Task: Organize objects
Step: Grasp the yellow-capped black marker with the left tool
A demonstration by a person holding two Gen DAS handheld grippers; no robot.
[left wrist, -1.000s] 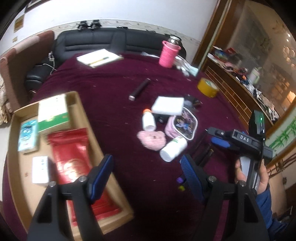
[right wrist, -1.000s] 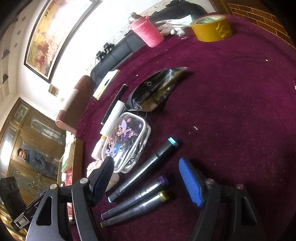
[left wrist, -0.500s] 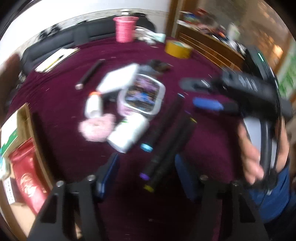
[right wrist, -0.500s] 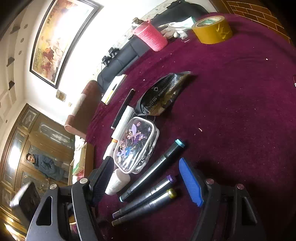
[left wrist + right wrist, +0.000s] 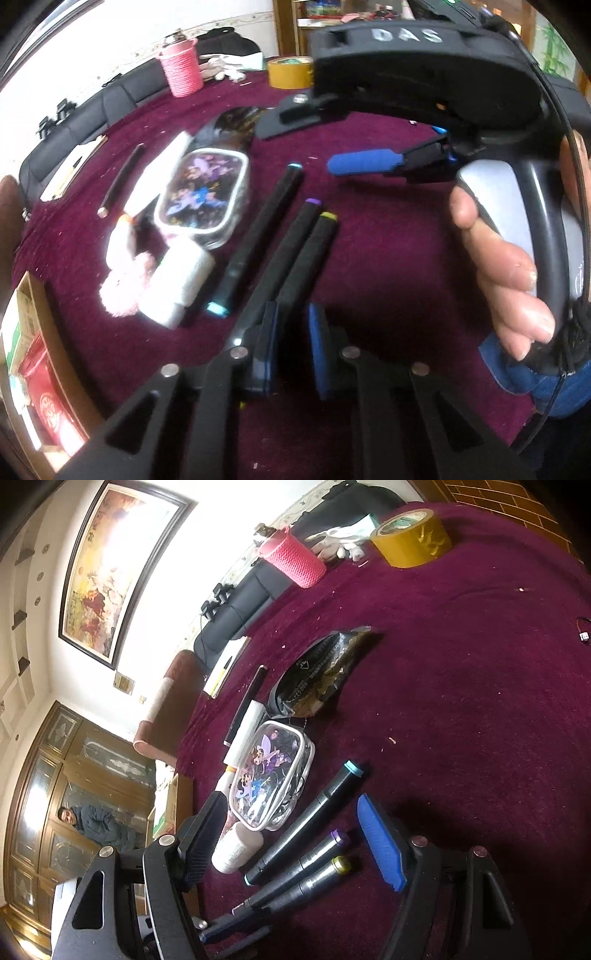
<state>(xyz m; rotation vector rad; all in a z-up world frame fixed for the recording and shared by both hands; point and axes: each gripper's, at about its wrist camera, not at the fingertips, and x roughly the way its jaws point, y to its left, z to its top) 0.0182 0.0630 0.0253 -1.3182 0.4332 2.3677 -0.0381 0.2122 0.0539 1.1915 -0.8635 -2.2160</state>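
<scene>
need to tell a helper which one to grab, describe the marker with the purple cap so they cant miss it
On the maroon tablecloth, beside the clear cartoon pouch, three dark markers lie side by side. The purple-capped marker is the middle one, between the teal-capped marker and the yellow-capped marker.

Showing "DAS" in white letters on the black body of the right hand-held gripper (image 5: 373,162); print on the black pouch (image 5: 317,672) staying unreadable.

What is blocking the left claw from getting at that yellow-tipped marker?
Nothing visible. The left gripper has its blue pads on either side of the near end of the yellow-capped marker. The purple-capped marker lies right alongside it, close enough to get nudged. The right gripper hangs open over the markers.
</scene>
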